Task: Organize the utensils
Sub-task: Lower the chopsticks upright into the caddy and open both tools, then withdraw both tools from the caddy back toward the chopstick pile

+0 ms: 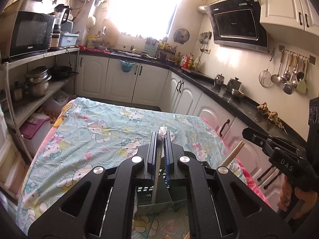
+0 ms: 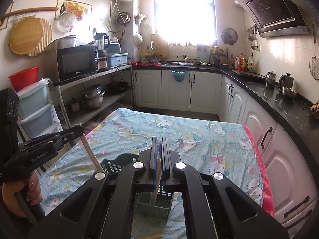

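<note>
Your left gripper [image 1: 161, 139] is clamped on a silver metal fork [image 1: 162, 132], tines poking out past the fingertips at the centre of the left view and the handle running down between the pads towards the dark green slotted plastic utensil caddy [image 1: 153, 199] at the lower centre. Your right gripper [image 2: 159, 146] is pinched shut on a pair of pale wooden chopsticks [image 2: 156, 181], whose lower ends reach down into or just over the same caddy, low in the right view (I can't tell whether they touch its floor). The caddy stands on the cartoon-cat printed turquoise tablecloth [image 1: 95, 139]. To do this step well, keep each utensil close to upright, guide the lower ends into separate compartments, and release only once the tips are well inside the walls. Lower gently; the caddy looks light and could tip if a handle catches its rim.
</note>
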Demonstrator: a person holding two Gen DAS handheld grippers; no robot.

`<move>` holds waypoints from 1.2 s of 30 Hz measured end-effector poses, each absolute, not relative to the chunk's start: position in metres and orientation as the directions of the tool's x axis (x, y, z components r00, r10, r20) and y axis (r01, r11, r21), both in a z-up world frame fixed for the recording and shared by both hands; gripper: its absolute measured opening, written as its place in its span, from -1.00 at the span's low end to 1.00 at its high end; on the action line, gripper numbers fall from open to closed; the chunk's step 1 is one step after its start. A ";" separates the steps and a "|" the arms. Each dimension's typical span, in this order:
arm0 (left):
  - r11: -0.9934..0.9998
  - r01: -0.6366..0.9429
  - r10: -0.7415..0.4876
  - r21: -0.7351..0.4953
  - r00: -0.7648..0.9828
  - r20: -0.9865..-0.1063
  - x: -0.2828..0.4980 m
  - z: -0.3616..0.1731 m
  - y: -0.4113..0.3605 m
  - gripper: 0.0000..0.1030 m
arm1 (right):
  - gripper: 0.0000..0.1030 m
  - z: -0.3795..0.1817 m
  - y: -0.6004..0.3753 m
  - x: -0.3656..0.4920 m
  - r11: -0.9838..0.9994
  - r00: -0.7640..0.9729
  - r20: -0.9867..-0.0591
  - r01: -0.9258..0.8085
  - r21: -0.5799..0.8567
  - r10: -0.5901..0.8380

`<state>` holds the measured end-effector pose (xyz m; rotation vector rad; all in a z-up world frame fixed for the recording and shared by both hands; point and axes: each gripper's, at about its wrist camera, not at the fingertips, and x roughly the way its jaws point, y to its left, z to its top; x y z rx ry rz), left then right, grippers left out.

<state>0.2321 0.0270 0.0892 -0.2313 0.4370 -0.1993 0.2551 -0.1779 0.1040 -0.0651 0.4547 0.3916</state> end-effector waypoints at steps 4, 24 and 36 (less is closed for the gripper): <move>0.956 0.138 -0.236 -0.259 0.885 -0.401 0.230 0.087 0.027 -0.78 | -0.64 0.099 -0.179 0.256 0.925 0.823 -0.446 -0.378 0.028 0.350; 0.955 0.135 -0.218 -0.266 0.925 -0.311 0.181 0.115 0.039 0.79 | 0.24 0.104 -0.195 0.221 0.931 0.856 -0.393 -0.366 -0.001 0.336; 0.951 0.133 -0.223 -0.280 0.921 -0.319 0.152 0.107 0.042 0.79 | 0.44 0.108 -0.200 0.191 0.927 0.868 -0.360 -0.374 -0.016 0.343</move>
